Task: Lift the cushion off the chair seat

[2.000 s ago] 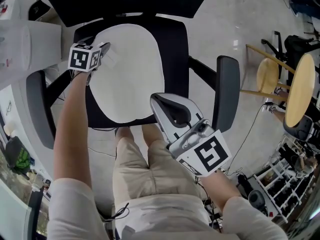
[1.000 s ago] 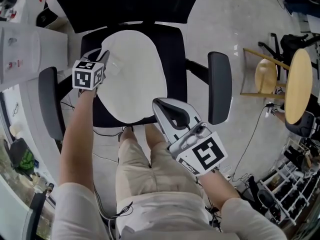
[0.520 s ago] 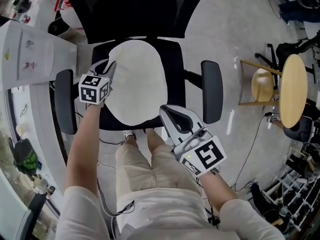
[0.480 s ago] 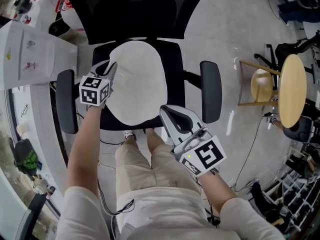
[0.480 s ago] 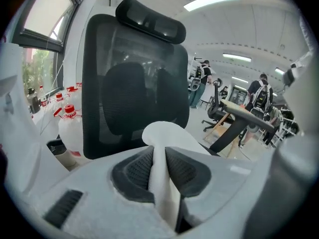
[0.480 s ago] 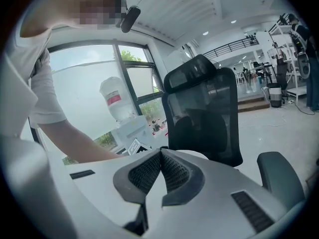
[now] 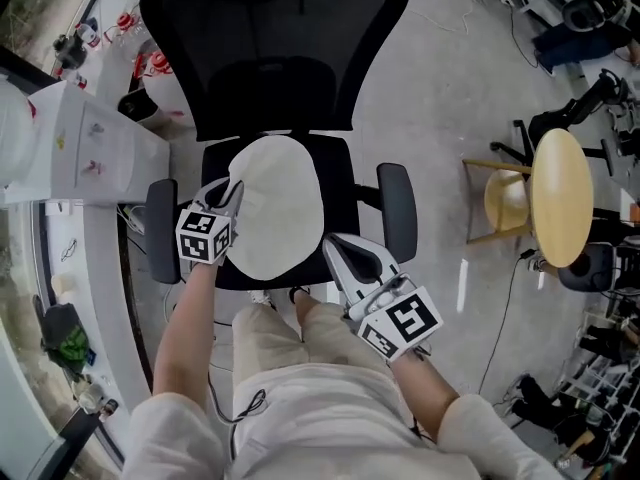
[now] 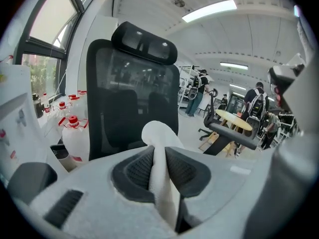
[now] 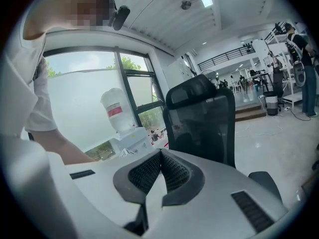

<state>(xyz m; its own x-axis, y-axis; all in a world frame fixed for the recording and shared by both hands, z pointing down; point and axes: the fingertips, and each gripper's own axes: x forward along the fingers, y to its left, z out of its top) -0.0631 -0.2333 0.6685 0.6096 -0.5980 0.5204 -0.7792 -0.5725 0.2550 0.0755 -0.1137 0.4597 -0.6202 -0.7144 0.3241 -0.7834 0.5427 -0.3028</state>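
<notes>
Pinching the left edge of a white oval cushion (image 7: 280, 208), the left gripper (image 7: 230, 190) reaches in over the black chair seat (image 7: 346, 168) of an office chair, as the head view looks steeply down. The left gripper view shows its 2 jaws clamped on a fold of the cushion (image 8: 158, 133). The cloth is squeezed thin between the ribbed pads (image 8: 139, 166) and bulges out past their tips, with the chair's mesh backrest (image 8: 129, 103) behind.

The cushion sits over the middle of the seat. Its long axis runs from the seat's front edge toward the backrest (image 7: 270, 48), roughly in line with the chair. From above it cannot be told whether the cushion has cleared the seat.

The right gripper (image 7: 331, 240) hangs just beside the cushion's front right edge, pointing toward the backrest. In the right gripper view, the right gripper (image 9: 160, 154) has its jaws closed tip to tip, with nothing showing between them.

The 2 armrests (image 7: 160, 233) (image 7: 397, 213) flank the seat. The person, in light shorts (image 7: 290, 358), stands at the seat's front edge. A round wooden table (image 7: 560, 198) stands well apart at the picture's right, and a white cabinet (image 7: 80, 158) stands near the chair at its left.
</notes>
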